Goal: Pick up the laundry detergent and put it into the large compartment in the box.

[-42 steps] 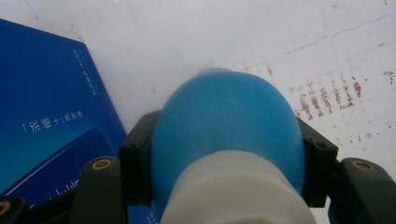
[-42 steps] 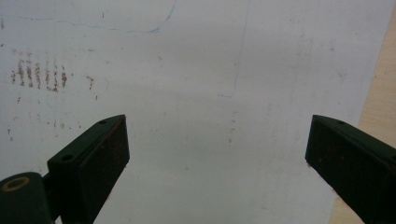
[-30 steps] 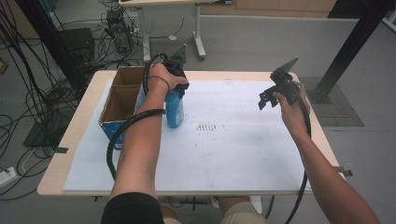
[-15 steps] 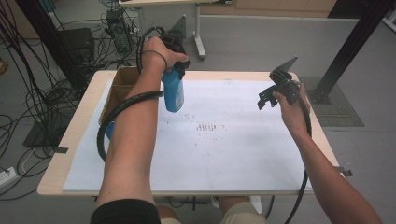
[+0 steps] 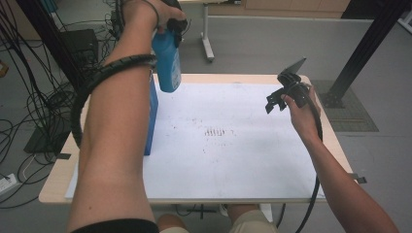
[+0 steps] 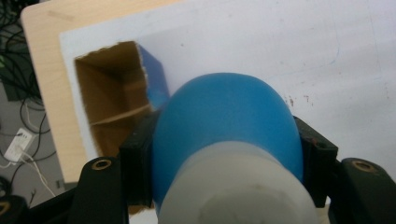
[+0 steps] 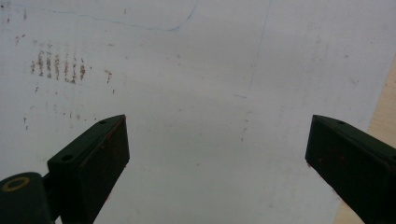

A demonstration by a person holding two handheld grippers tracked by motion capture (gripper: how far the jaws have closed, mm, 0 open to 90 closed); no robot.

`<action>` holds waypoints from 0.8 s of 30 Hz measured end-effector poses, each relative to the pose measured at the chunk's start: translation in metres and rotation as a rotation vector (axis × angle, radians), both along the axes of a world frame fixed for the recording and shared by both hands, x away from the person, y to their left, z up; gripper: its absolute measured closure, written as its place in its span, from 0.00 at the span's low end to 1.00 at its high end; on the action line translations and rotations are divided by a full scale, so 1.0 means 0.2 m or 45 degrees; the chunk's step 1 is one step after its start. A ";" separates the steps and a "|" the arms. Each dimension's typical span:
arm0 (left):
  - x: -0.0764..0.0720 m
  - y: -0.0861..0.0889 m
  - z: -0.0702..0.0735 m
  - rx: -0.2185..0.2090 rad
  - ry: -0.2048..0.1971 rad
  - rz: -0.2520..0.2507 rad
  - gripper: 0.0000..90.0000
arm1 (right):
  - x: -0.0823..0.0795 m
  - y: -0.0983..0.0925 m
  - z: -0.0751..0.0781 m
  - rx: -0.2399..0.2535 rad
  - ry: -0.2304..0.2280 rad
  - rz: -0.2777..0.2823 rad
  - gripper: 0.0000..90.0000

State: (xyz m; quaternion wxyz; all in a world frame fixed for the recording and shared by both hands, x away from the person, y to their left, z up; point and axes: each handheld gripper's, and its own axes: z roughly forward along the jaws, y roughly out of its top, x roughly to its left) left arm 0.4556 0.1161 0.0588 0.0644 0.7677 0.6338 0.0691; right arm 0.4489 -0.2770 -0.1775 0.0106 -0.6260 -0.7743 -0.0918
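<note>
Blue plastic is showing between the jaws of the left gripper (image 6: 224, 154): it is squeezing a blue bottle (image 5: 166, 60) from both sides. The bottle is hanging upright in the air, high above the far left part of the bench (image 5: 58, 184), with nothing under it touching it. In the left gripper view the bottle's white cap (image 6: 233, 191) is sitting close to the camera, and the black jaws are pressing on the blue part just past the cap.

Down below, an open box (image 6: 114, 102) is standing on the left side of the bench. It is brown inside and blue outside. A white sheet (image 5: 243, 145) is covering most of the bench, with some small brown marks (image 5: 216, 132) near its middle.

The right gripper (image 5: 277, 99) is hovering over the right side of the sheet, well apart from the bottle. Its jaws are standing wide open and are holding nothing.
</note>
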 end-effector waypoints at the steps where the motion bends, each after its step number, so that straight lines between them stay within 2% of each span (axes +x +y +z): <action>1: -0.01 0.01 0.03 0.002 -0.004 0.008 0.42 | 0.00 0.01 0.00 0.000 -0.001 0.003 0.07; 7: -0.08 0.12 0.20 0.003 -0.061 0.083 0.42 | -0.01 0.02 0.01 0.003 -0.004 0.013 0.07; 9: -0.11 0.16 0.24 0.010 -0.080 0.111 0.42 | -0.01 0.02 0.01 0.005 -0.006 0.016 0.07; 11: -0.12 0.19 0.25 0.013 -0.078 0.131 0.42 | -0.01 0.01 0.01 0.007 -0.005 0.014 0.07; 17: -0.13 0.31 0.23 0.000 -0.063 0.204 0.42 | -0.01 0.02 0.01 0.009 -0.004 0.018 0.07; 24: -0.14 0.40 0.16 0.011 -0.036 0.259 0.42 | -0.01 0.02 0.02 0.005 -0.006 0.018 0.07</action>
